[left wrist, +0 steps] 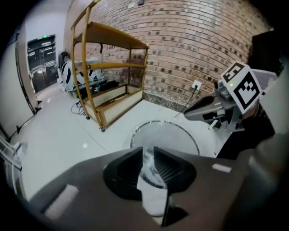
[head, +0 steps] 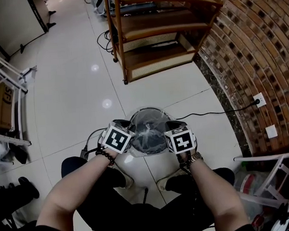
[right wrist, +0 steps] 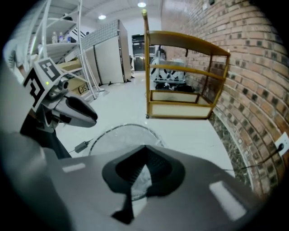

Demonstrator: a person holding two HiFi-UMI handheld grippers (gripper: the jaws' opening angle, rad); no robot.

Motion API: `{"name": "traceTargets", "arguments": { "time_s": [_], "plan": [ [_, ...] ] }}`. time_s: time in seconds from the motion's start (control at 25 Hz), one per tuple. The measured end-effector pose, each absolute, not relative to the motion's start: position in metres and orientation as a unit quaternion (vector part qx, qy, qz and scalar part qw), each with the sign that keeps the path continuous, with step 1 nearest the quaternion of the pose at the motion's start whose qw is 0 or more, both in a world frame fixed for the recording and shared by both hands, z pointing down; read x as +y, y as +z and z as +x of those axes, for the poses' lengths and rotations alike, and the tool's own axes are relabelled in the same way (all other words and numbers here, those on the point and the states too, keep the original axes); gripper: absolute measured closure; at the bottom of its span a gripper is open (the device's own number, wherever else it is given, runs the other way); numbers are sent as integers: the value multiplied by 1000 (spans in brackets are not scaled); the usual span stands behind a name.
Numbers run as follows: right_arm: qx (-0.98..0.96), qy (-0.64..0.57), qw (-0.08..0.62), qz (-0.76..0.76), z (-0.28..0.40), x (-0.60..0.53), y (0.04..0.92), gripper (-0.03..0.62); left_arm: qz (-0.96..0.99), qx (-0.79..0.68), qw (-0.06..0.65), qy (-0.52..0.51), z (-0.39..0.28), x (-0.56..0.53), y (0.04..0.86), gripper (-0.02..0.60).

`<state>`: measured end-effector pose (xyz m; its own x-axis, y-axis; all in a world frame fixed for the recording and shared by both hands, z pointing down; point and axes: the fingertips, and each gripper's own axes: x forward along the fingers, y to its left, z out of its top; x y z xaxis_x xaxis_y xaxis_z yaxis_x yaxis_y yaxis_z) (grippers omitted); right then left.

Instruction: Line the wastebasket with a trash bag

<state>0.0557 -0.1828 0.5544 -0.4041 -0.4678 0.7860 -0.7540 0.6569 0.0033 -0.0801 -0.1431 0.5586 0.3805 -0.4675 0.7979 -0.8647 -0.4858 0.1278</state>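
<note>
Wastebasket (head: 149, 109) already holds the trash bag (head: 147, 132); fingers of our left gripper (left wrist: 147, 151) and right gripper (right wrist: 144, 153) pinch its film, and we judge rim cuffing remains.

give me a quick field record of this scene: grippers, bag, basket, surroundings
left gripper: shut on trash bag edge, at the left of the wastebasket
right gripper: shut on trash bag edge, right side
trash bag: clear film, spread across wastebasket mouth
wastebasket: round, upright on white floor in front of the person
surroundings: wooden shelf beyond, brick wall at right
</note>
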Motion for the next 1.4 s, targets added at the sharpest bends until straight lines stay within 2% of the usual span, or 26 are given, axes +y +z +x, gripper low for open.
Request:
{"name": "traceTargets", "arguments": {
  "time_s": [0.2, 0.56, 1.4],
  "plan": [
    [-825, 206, 400, 343, 29, -177, 571, 591, 822, -375, 219, 368, -54, -151, 553, 577],
    [-811, 236, 426, 324, 10, -174, 607, 592, 842, -323, 209, 379, -39, -145, 563, 578],
    [-777, 333, 454, 280, -30, -178, 707, 592, 830, -313, 209, 412, -53, -155, 569, 578]
  ]
}}
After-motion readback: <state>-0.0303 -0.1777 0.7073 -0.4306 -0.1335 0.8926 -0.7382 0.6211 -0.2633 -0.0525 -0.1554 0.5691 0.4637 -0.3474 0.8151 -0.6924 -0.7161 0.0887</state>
